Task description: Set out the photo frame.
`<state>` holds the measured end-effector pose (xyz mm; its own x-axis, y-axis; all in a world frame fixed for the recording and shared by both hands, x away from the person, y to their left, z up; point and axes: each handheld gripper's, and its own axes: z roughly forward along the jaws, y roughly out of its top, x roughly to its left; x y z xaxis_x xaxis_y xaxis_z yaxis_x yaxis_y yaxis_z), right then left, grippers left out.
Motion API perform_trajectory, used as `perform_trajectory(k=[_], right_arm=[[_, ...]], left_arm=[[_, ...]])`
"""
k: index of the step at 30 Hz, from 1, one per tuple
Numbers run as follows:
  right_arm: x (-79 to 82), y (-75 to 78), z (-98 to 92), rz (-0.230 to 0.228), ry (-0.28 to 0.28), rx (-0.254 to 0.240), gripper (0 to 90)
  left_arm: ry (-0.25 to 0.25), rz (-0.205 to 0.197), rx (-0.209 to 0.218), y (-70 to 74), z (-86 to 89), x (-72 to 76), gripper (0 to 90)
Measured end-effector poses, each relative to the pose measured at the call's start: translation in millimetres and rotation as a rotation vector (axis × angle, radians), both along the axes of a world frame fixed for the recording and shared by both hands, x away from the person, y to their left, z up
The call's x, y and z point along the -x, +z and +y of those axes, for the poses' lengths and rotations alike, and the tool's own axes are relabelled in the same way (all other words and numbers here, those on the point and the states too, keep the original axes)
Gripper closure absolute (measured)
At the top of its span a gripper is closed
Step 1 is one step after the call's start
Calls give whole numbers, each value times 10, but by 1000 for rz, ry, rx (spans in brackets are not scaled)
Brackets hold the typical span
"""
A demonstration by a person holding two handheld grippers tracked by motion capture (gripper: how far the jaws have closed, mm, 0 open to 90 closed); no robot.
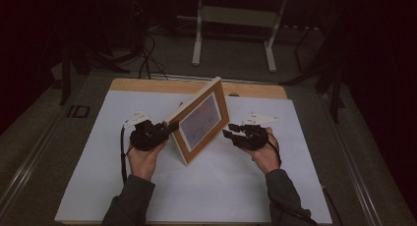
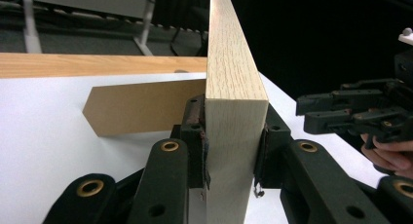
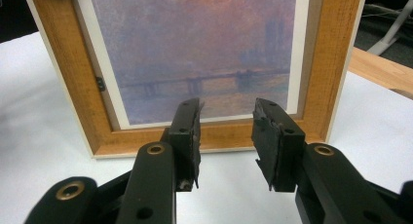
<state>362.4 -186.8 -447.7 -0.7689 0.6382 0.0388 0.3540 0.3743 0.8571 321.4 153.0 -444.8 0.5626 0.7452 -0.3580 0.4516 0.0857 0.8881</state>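
Left gripper view: picture frame [image 2: 234, 112] edge clamped between left tongs [image 2: 233, 151]

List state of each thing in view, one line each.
Frame: upright on the table, tilted, clamped at one side edge.
Stand: swung out behind the frame.
Left gripper: shut on frame edge.
Right gripper: open, holding nothing, facing the picture.
Table: white sheet lying flat on it.

One picture frame [image 1: 200, 119], two grippers, left [image 1: 169, 129], right [image 1: 227, 134], one table [image 1: 147, 83]
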Motion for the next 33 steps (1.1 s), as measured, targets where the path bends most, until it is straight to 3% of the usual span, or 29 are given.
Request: perform_trajectory(k=[7, 18, 33], right_arm=[[-16, 3, 12, -3, -6, -1, 619], [-40, 30, -15, -13, -24, 6, 607], [-88, 74, -113, -28, -73, 10, 574]], left_arm=[[-92, 30, -5, 20, 127, -82, 726], [-181, 38, -6, 21, 204, -142, 724], [-253, 53, -20, 42, 241, -200, 723]])
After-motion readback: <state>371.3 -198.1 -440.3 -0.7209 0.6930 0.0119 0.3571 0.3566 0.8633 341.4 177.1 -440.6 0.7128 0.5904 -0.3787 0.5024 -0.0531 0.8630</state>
